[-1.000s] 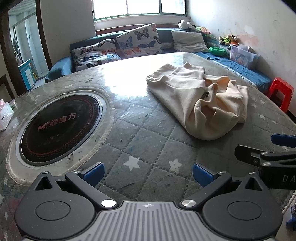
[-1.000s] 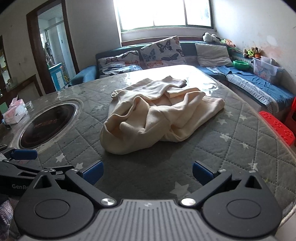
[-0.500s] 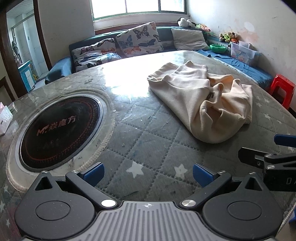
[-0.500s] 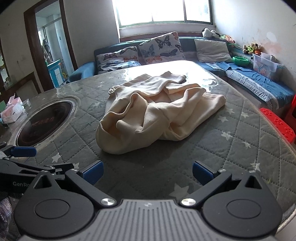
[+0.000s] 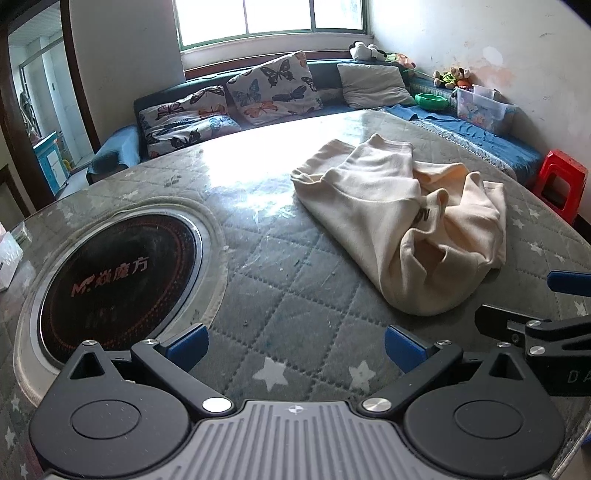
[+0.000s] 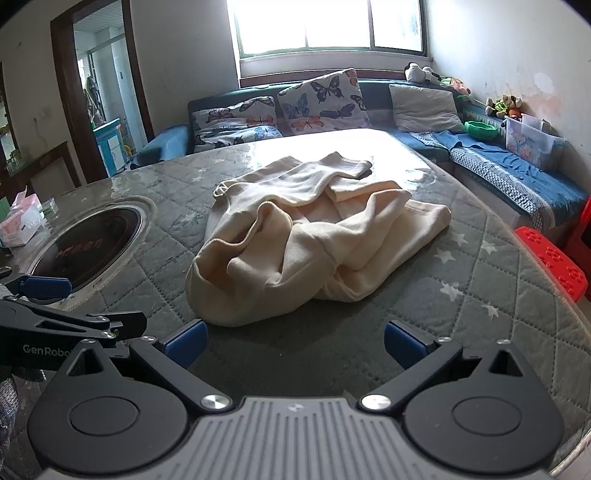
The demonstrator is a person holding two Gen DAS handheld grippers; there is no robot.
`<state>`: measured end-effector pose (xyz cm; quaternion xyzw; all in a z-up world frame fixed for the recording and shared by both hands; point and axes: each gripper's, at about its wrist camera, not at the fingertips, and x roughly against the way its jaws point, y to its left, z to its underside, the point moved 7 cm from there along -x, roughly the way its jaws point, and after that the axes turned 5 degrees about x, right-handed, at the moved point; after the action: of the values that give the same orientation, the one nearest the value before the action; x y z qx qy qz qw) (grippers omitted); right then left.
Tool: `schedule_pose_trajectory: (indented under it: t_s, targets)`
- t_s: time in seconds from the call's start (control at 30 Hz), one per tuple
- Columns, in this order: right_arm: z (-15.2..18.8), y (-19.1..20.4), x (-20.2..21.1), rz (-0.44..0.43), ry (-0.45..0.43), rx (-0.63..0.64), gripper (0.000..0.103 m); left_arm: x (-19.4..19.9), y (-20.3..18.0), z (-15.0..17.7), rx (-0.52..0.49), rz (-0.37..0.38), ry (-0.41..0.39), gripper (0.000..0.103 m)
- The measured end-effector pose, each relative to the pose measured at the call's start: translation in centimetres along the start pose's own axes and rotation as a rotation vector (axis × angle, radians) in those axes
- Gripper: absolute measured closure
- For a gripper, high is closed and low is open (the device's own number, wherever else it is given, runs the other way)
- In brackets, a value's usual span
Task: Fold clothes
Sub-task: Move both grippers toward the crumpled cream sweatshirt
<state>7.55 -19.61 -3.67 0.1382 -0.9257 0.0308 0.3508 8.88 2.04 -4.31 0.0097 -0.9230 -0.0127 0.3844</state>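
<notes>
Lying crumpled garment (image 6: 310,236) beyond tool (image 6: 293,341)

Somebody's living room, lived-in and pretty homey.

There's a big round table (image 5: 280,273) under a star-quilted cover with a built-in hotpot burner (image 5: 114,273) set into it, a blue corner sofa (image 6: 517,177) piled with butterfly cushions (image 6: 321,103), stuffed toys (image 6: 504,105) along the wall ledge, a red plastic stool (image 5: 561,181), a tissue box (image 6: 22,221) and a window (image 6: 325,26) letting in daylight.
</notes>
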Motion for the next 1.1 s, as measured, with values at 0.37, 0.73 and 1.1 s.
schedule_pose_trajectory:
  t_s: [0.37,0.73,1.1]
  targets:
    - [-0.4,-0.4,-0.4,-0.002,0.002,0.002,0.0,-0.8,-0.1,-1.1,0.001,0.004,0.012,0.0]
    - [-1.8,-0.9,-0.8,0.002,-0.018,-0.001,0.007,-0.8,-0.3,-2.7,-0.005,0.021,-0.018,0.001]
    - [-4.3,-1.6,-2.0,0.002,-0.046,0.006,0.016,-1.9,-1.8,-6.4,-0.024,0.082,-0.049,0.023]
